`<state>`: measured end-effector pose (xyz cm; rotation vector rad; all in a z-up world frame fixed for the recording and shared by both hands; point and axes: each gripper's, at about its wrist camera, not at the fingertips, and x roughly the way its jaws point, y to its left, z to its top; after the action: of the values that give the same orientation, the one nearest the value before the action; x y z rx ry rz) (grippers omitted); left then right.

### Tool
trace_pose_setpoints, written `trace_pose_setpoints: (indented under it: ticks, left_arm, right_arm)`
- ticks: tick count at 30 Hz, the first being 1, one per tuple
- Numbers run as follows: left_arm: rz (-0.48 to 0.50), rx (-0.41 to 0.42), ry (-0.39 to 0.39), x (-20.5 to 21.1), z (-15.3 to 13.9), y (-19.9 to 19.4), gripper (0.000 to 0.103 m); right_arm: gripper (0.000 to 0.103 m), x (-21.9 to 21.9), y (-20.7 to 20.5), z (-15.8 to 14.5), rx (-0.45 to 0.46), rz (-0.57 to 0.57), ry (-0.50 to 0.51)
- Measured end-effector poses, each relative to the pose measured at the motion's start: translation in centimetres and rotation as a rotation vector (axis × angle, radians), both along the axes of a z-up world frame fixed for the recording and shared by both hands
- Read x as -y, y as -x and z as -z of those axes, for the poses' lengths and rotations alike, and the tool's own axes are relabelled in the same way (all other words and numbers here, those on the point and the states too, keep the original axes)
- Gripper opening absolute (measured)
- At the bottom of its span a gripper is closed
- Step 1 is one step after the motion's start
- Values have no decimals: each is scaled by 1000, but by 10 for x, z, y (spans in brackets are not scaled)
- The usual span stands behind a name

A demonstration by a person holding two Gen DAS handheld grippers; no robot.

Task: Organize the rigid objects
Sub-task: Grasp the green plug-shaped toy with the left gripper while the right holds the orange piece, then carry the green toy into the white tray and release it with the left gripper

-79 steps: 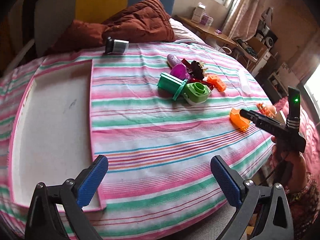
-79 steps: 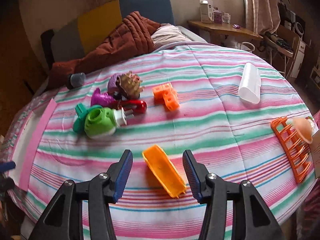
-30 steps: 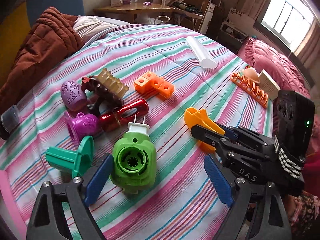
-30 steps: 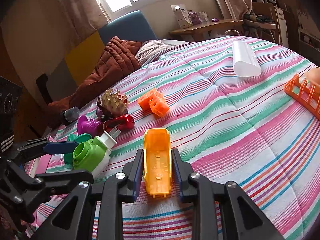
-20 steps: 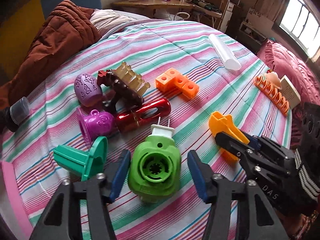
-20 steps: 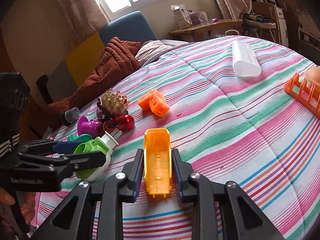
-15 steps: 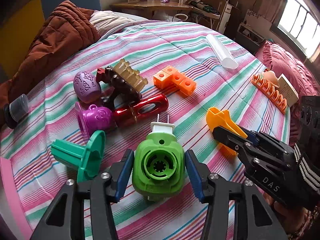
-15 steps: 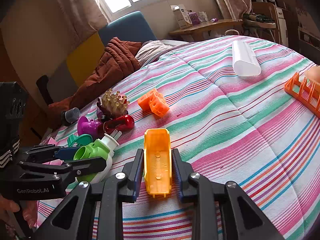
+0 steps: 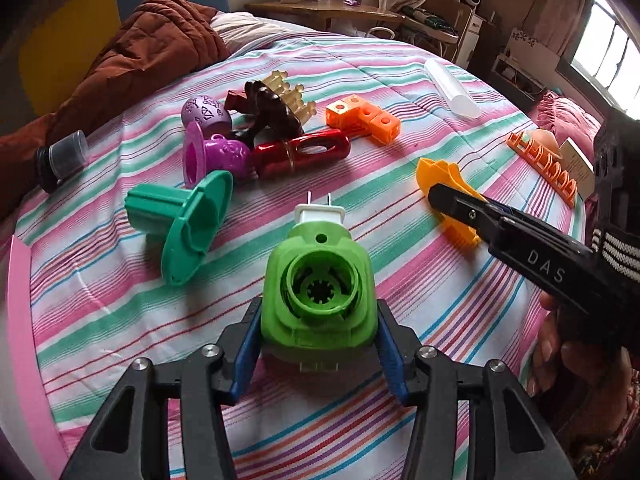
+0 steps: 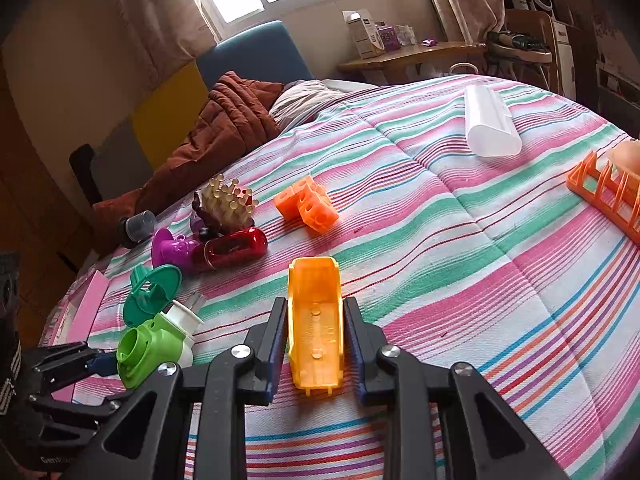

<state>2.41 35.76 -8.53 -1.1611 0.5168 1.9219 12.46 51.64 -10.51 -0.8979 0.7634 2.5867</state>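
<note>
My left gripper (image 9: 319, 330) is shut on a green plug-in device (image 9: 320, 292) with a white two-pin plug, lying on the striped bed cover; it also shows in the right wrist view (image 10: 154, 346). My right gripper (image 10: 315, 326) is shut on an orange plastic tray piece (image 10: 316, 320), seen from the left wrist too (image 9: 444, 184). Beyond lie a teal flanged piece (image 9: 184, 220), a purple cup (image 9: 212, 156), a red capsule (image 9: 300, 152), a brown spiky toy (image 9: 276, 100) and orange cubes (image 9: 362, 118).
A clear tube (image 10: 490, 120) lies far right. An orange rack (image 10: 608, 196) sits at the right edge. A dark capped jar (image 9: 60, 158) lies far left by a brown quilt (image 9: 132, 60). A pink-edged white board (image 9: 16, 320) is at the left.
My left gripper swung from the white board to the green device and closed on it. My right gripper closed on the orange tray piece and has held still since.
</note>
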Motion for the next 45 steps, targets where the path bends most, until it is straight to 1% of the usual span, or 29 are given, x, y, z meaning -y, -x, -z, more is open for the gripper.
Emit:
trace_pose_setpoints:
  ticks: [1,4,8,10,14,16,18,20,22,23,25,26,27,29,31,33,36,45]
  left_arm:
    - [-1,-1,-4,3,-1,-2,53]
    - [-30,30,-42,15,-6,-2,52]
    - [-63,22,-62,35,-14,-3,52]
    - [-79,32,-74,47,-17,-2,52]
    - [-106,37,-49,68,-13,-4,52]
    - [-115,11,-35,76,-12,-8,53]
    - [-119,23,-30,81,-8,-8,53]
    - [-131,41,-45,83,-8,-6,58]
    - [-141,53,-60,82,-10,-4,69]
    - [-145,57,-66,81,-11,-2,69]
    - [-146,60,-61,77,-12,0,68]
    - [-148,59,-49,76,-10,1,62]
    - [-146,60,-39,75,-9,2,53]
    - [-142,55,-41,76,-10,2,53]
    - [-138,39,-37,80,-11,1,53]
    - [-142,40,-42,85,-12,1,53]
    - [-159,51,-67,97,-16,3,53]
    - [-208,39,-148,138,-43,11,53]
  right_arm:
    - [26,0,0,0,1,0,-3]
    - [26,2,0,-1,6,2,-13]
    - [26,4,1,-2,21,3,-32]
    - [26,7,2,-3,33,5,-46]
    - [26,15,5,-6,72,10,-92]
    - [26,18,5,-7,87,10,-116]
    - [26,19,6,-7,90,10,-120]
    - [26,19,6,-8,93,12,-119]
    - [26,20,6,-8,100,14,-123]
    - [26,20,6,-8,104,15,-126]
    - [26,21,5,-9,112,19,-128]
    - [26,22,6,-9,117,22,-129]
    - [26,22,5,-10,124,27,-128]
    - [26,24,4,-12,136,36,-117]
    - [26,25,2,-14,131,44,-88]
    - [26,28,0,-16,130,46,-63]
    - [26,37,-1,-18,130,39,-49]
    - [26,76,9,-29,119,-33,-37]
